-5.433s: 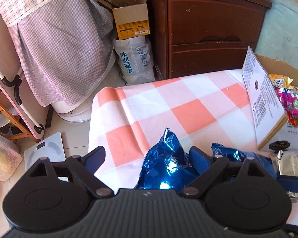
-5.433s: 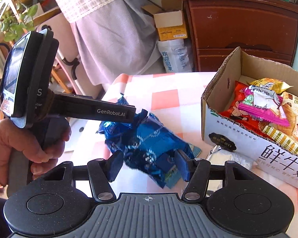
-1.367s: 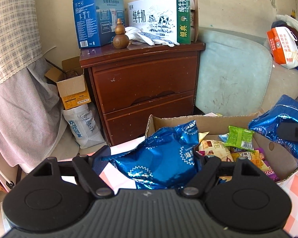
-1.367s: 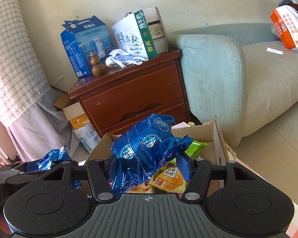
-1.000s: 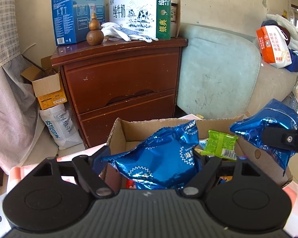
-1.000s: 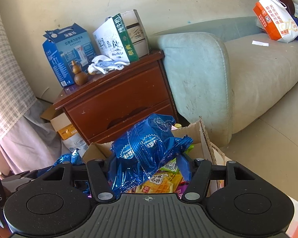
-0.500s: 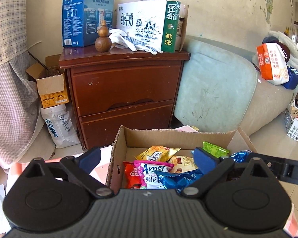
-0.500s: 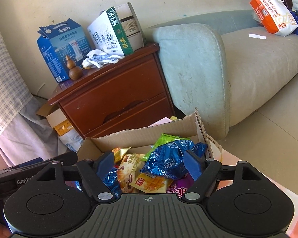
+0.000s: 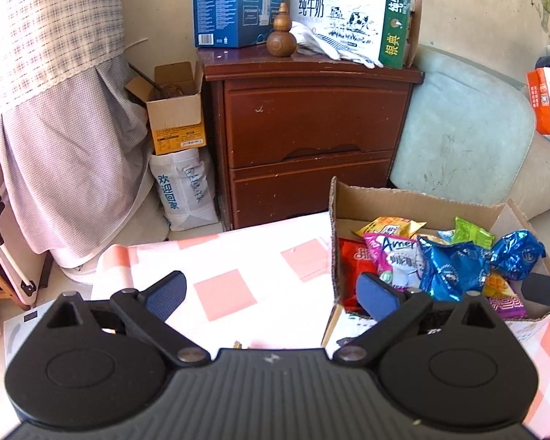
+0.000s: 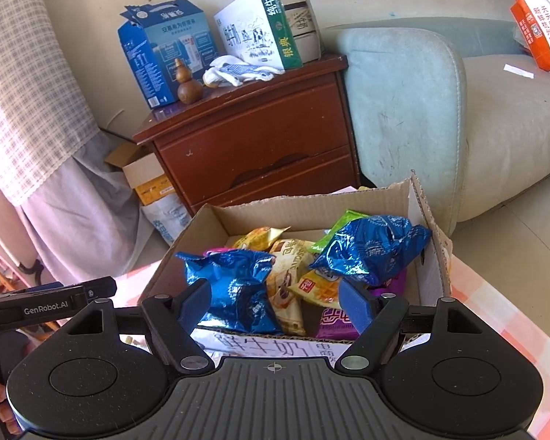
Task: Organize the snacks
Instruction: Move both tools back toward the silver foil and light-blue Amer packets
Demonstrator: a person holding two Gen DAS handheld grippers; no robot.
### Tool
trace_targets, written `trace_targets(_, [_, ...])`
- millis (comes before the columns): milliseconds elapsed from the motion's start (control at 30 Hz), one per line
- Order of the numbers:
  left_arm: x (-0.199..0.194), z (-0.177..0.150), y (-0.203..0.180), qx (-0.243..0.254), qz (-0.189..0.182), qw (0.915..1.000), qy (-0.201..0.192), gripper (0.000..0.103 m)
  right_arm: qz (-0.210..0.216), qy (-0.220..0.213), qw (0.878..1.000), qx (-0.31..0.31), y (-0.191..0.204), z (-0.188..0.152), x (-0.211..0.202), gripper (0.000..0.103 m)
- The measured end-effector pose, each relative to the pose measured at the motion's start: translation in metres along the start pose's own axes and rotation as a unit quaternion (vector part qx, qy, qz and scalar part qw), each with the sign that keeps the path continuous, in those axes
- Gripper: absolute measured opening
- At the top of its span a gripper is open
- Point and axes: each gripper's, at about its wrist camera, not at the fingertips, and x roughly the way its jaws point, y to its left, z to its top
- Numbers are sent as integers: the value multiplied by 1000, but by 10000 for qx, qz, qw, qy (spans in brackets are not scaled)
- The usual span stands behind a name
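Observation:
An open cardboard box (image 9: pixel 414 198) (image 10: pixel 311 205) on the checked tablecloth holds several snack packs. Two blue foil bags lie on top of them: one toward the box's left (image 10: pixel 234 286) (image 9: pixel 447 267), the other at its right end (image 10: pixel 370 245) (image 9: pixel 517 253). My left gripper (image 9: pixel 271 291) stands wide open over the tablecloth, left of the box, with nothing between its fingers. My right gripper (image 10: pixel 277 304) hangs open at the box's near wall; its pads touch no bag. The left gripper's side (image 10: pixel 51 306) shows in the right wrist view.
Behind the table stands a brown nightstand (image 9: pixel 311 139) with cartons and a wooden gourd on top. A pale green sofa (image 10: pixel 440 117) is to its right. A covered appliance (image 9: pixel 55 146), a small carton and a white sack (image 9: pixel 183 194) sit on the floor at left.
Both grippers opened and let go of their blue bags, which now lie in the box. My left gripper swung left, off the box and over the tablecloth. The right one drew back slightly.

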Motion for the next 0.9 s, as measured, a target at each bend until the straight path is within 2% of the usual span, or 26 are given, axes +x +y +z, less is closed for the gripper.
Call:
trace_targets(233, [19, -23, 16, 111, 196, 9983, 540, 99, 378, 514, 9979, -124, 24, -19, 9, 78])
trace_targets(333, [30, -33, 17, 295, 198, 9966, 749, 98, 472, 815, 9956, -21, 32, -28, 19, 78])
trace_targets(433, [40, -42, 16, 524, 115, 9941, 948, 98, 446, 941, 9946, -32, 40, -35, 26, 78])
trace_targets(533, [47, -51, 12, 782, -55, 9912, 1067, 98, 441, 1006, 9939, -64, 45, -38, 30, 78])
trace_targets(700, [57, -62, 1, 1155, -106, 9869, 1118, 98, 389, 1111, 9930, 50, 46, -39, 39, 78])
trace_targets(900, [67, -66, -2, 980, -284, 9887, 1098, 99, 398, 1286, 9908, 160, 46, -41, 48, 78])
